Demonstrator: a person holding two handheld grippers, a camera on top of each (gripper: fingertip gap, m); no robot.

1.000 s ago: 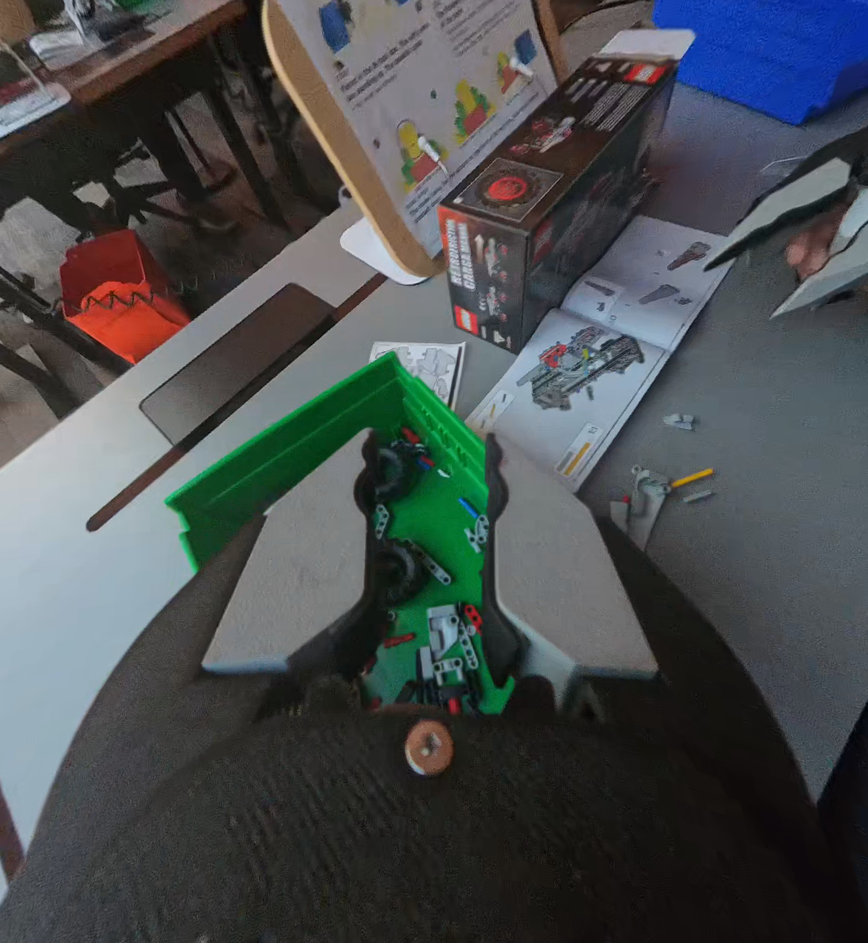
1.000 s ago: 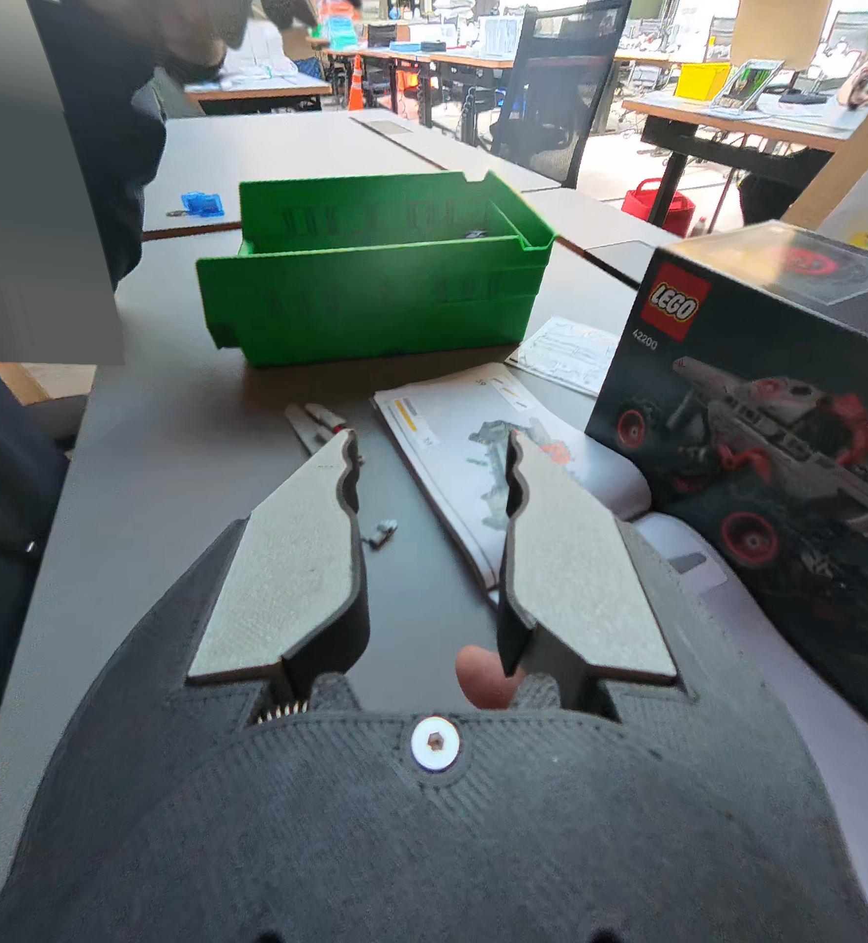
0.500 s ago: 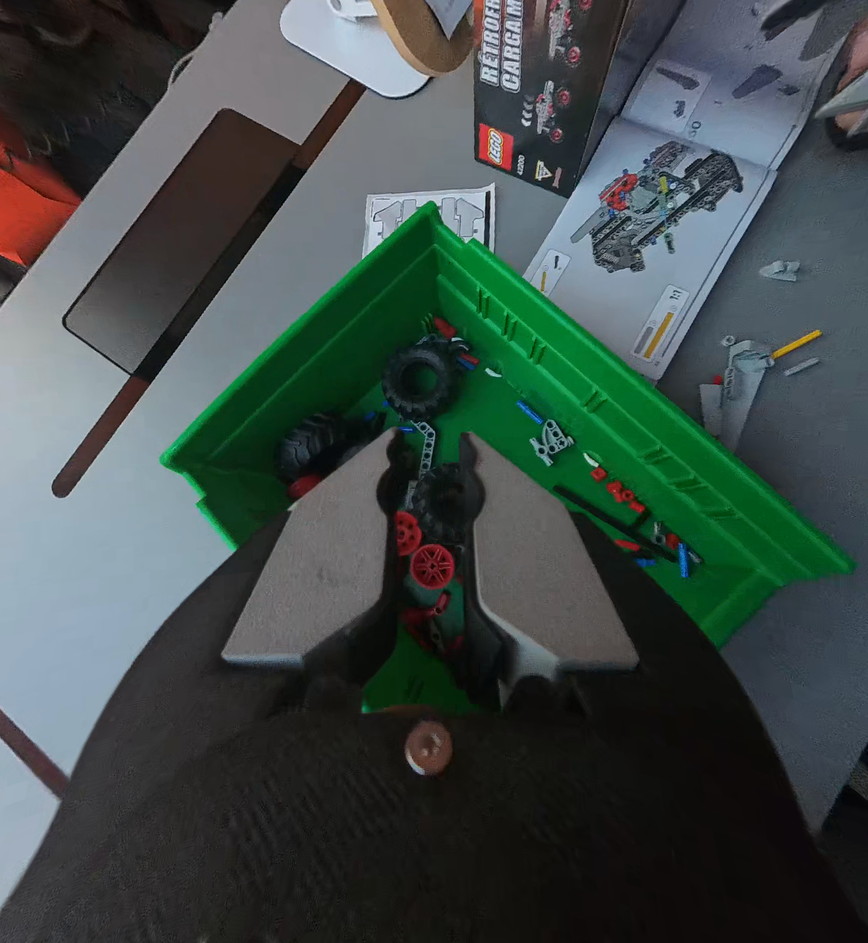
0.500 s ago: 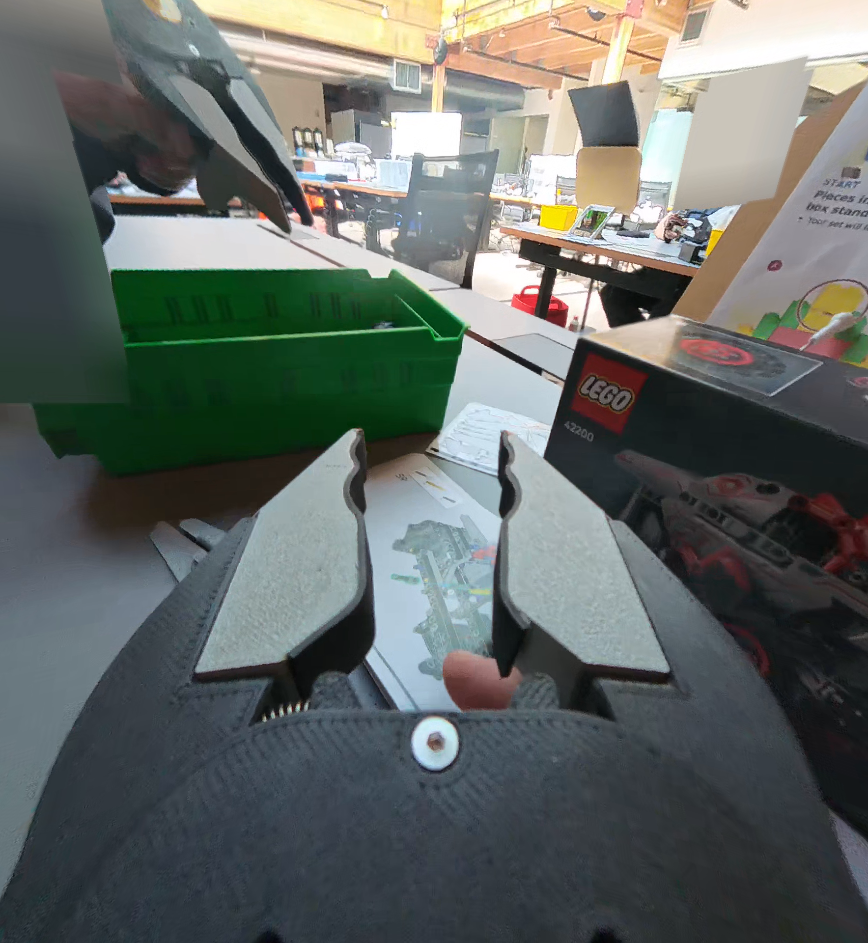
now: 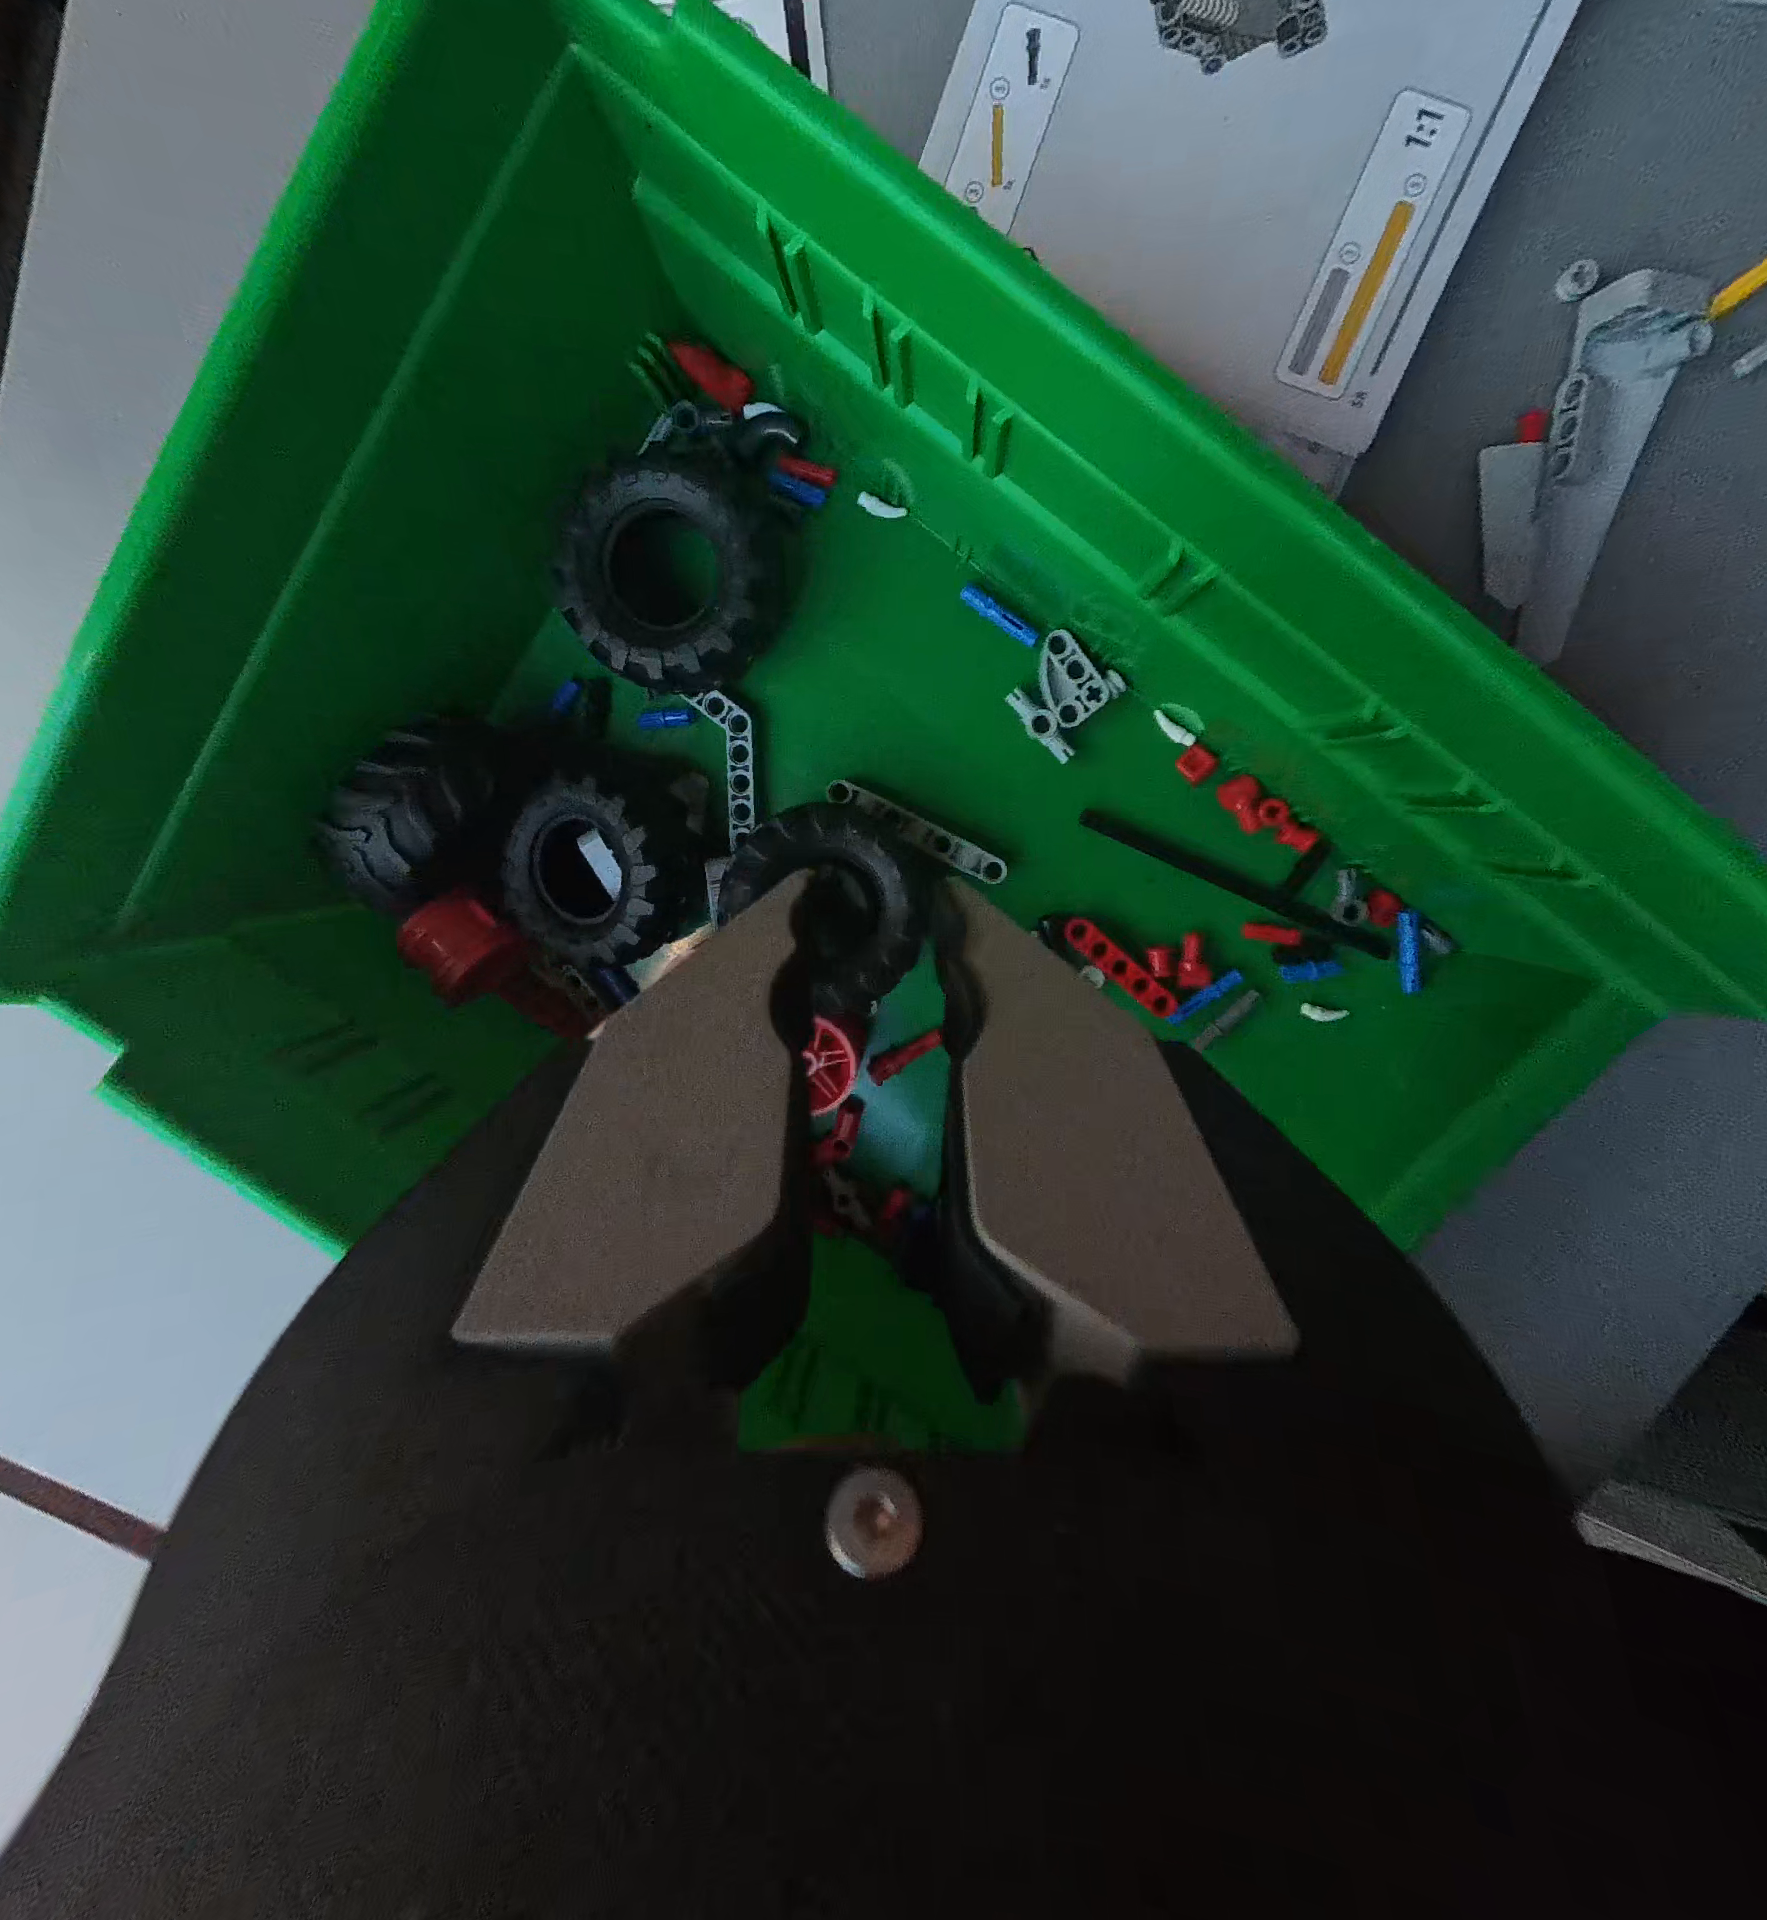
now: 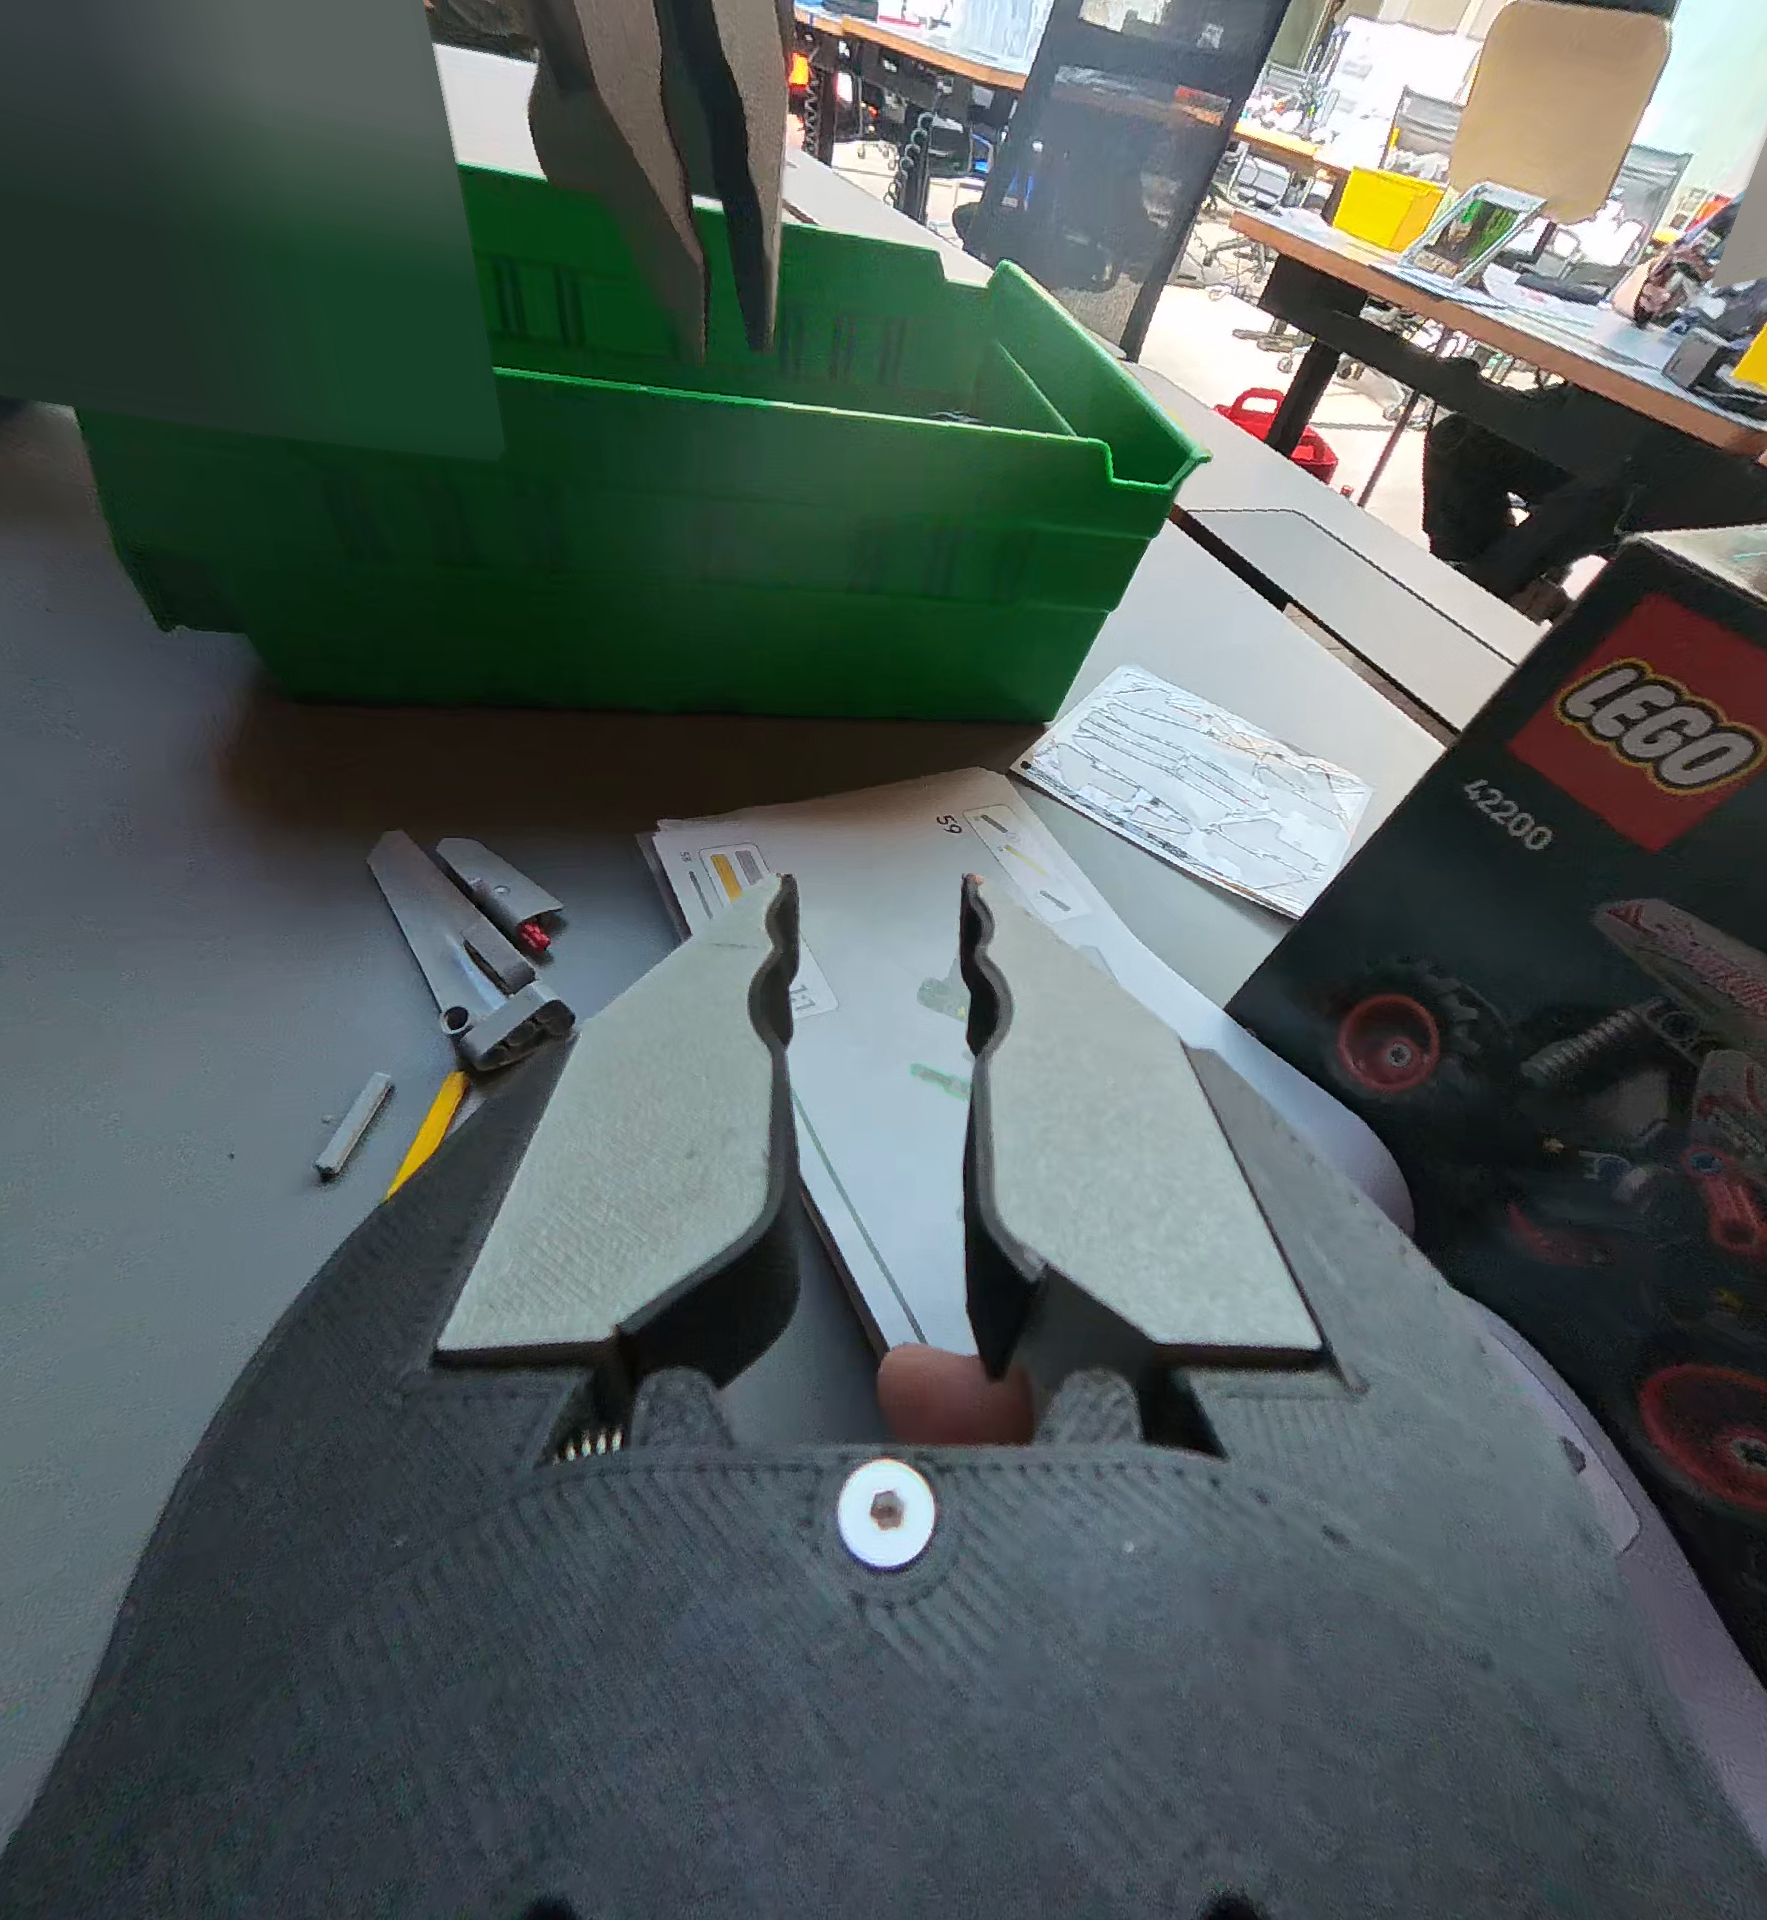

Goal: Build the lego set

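Note:
A green bin (image 5: 443,416) holds loose Lego parts: three black tyres (image 5: 666,571), a red wheel hub (image 5: 827,1060), and several red, blue and grey pins and beams. My left gripper (image 5: 874,894) is open and points down into the bin, its tips on either side of a fourth black tyre (image 5: 837,914). It also shows in the right wrist view (image 6: 728,312), dipping into the bin (image 6: 650,582). My right gripper (image 6: 879,894) is open and empty, low over the open instruction booklet (image 6: 889,1039). A grey part-built assembly (image 6: 484,966) lies on the table left of it.
The black Lego box (image 6: 1585,987) stands close on the right. A sticker sheet (image 6: 1201,790) lies behind the booklet. A yellow axle (image 6: 432,1127) and a grey axle (image 6: 352,1127) lie by the assembly (image 5: 1585,416). Other tables and chairs stand far behind. The tips of one gripper are about 20 cm away from the tips of the other.
My left gripper has swung over the bin and dropped close to the parts, onto a tyre. My right gripper has tilted down over the booklet and stayed open.

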